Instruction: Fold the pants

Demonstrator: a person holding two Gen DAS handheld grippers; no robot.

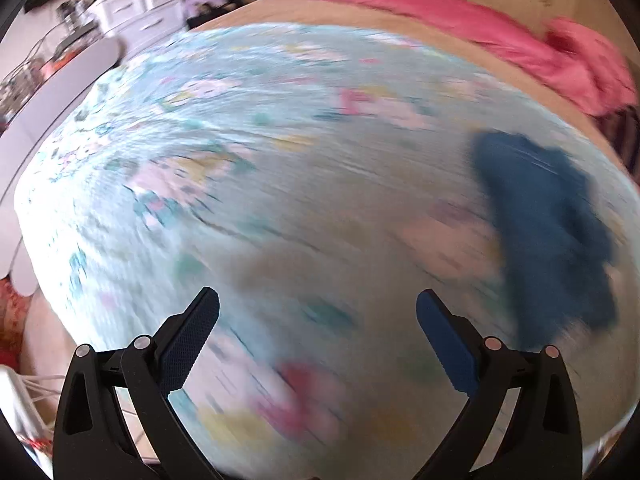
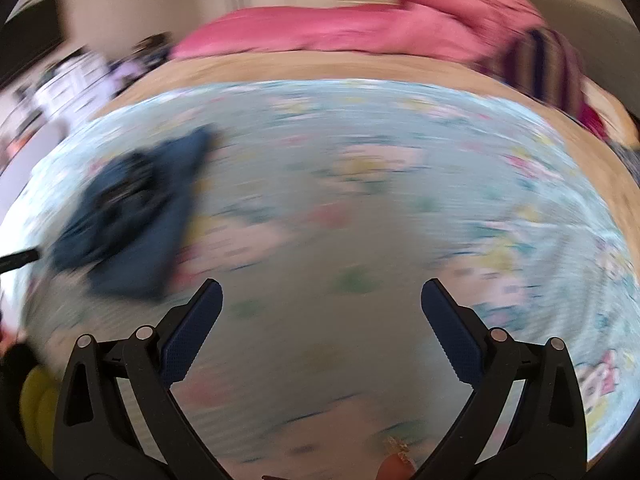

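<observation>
Hovering, jaws spread and empty: left gripper and right gripper, above a pale blue patterned sheet. Dark blue pants, crumpled, on the sheet between the two grippers. Pink blanket at the far edge. Both views blurred.

My left gripper has two black plastic arms with triangular cut-outs; each carries two round silver rivets; its fingers are faced with dark blue pads, one dimpled, the other ribbed along its edge; my right gripper is of identical build, with matching blue-padded fingers.
</observation>
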